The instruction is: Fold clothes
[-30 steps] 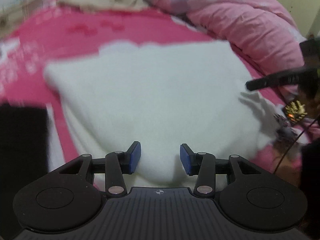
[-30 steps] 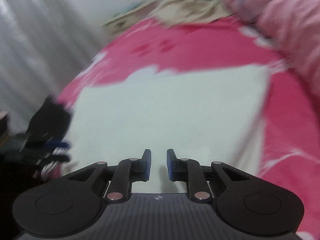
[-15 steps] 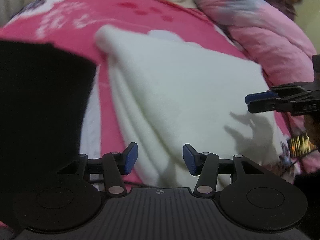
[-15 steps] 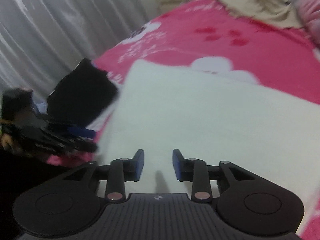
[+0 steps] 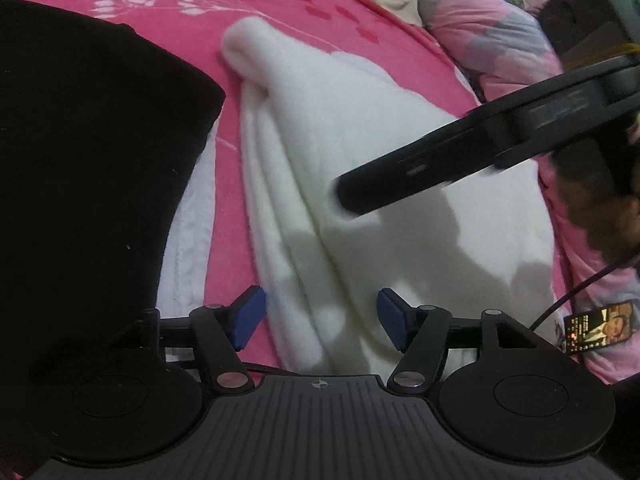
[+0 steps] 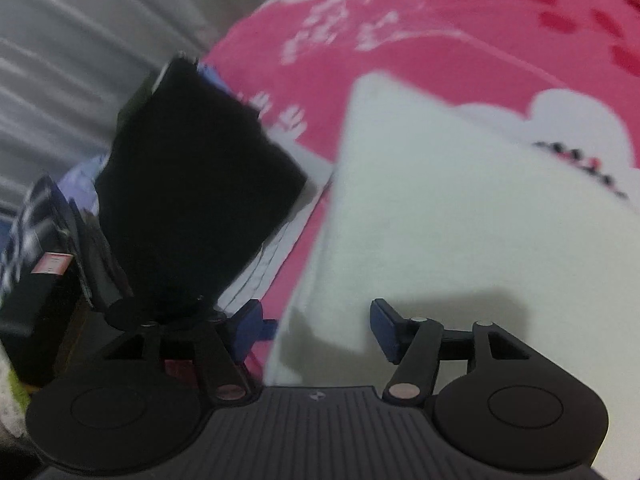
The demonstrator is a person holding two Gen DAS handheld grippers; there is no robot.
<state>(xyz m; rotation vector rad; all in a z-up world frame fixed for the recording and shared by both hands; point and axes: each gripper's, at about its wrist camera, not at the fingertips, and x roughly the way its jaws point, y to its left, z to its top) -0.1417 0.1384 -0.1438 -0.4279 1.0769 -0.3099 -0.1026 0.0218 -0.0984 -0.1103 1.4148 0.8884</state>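
Fingers of both grippers, left (image 5: 320,320) and right (image 6: 316,330), have just been opening and now stand wide, pads clear of the white garment (image 5: 360,152). Garment lies folded on the pink bed (image 5: 280,12), centre frame, beside a black garment (image 5: 88,160); this fold looks released, regrasp likely next.

dim indoor light, soft shadows, fisheye-bent edges; right view perhaps motion-blurred.

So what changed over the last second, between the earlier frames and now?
Both grippers have just been opening: the left gripper and right gripper now stand wide, pads clear of the white garment. The right one swung across toward the garment's left edge, beside the black garment. The white garment stayed folded on the pink bedsheet.
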